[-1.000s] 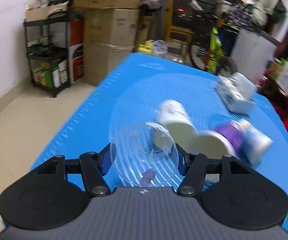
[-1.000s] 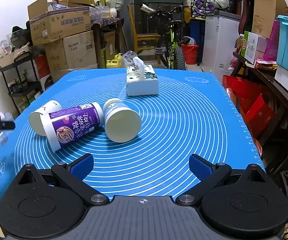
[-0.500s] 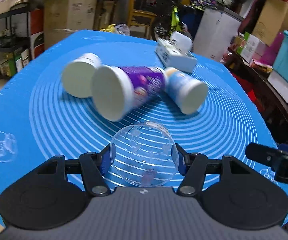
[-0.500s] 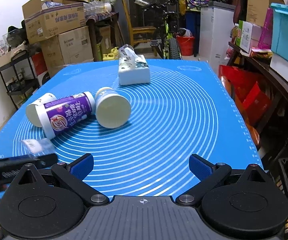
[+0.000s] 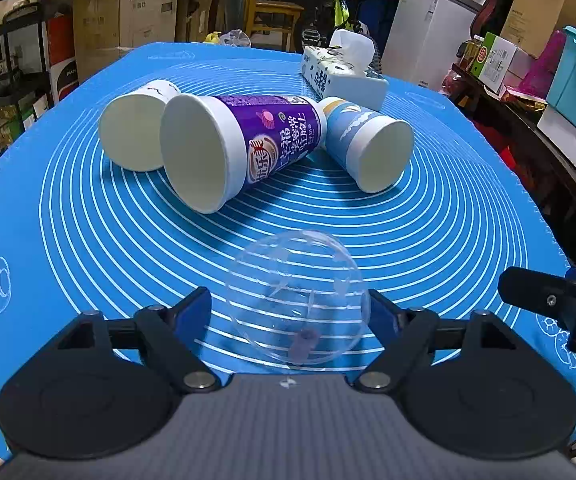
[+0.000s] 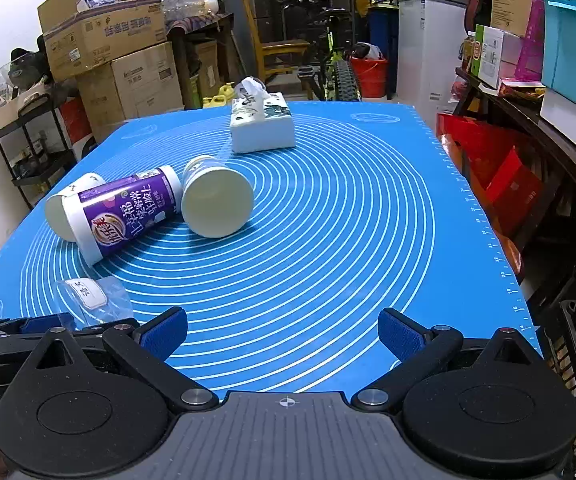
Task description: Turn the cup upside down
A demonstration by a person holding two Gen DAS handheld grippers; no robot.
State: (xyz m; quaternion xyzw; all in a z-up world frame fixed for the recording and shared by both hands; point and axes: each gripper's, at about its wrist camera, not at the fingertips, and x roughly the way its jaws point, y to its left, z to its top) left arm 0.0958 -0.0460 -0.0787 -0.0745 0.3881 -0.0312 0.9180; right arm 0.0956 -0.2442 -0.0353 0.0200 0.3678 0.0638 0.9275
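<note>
A clear plastic cup (image 5: 297, 298) sits between the blue pads of my left gripper (image 5: 290, 312), lying sideways with its round end toward the camera, low over the blue mat (image 5: 448, 216). The right wrist view shows the same cup (image 6: 94, 296) with a white label, at the near left, held by the left gripper. My right gripper (image 6: 283, 332) is open and empty above the mat's near edge. One of its fingers shows in the left wrist view (image 5: 548, 300) at the right.
Three paper cups lie on their sides mid-mat: a white one (image 5: 136, 132), a purple one (image 5: 244, 144) and a pale blue one (image 5: 368, 148). A tissue box (image 5: 340, 72) stands behind them. Boxes, shelves and a bicycle surround the table.
My left gripper swung round from the mat's left side to its near edge with the clear cup. The cup now sits tilted between pads that look wider apart. The right gripper barely moved.
</note>
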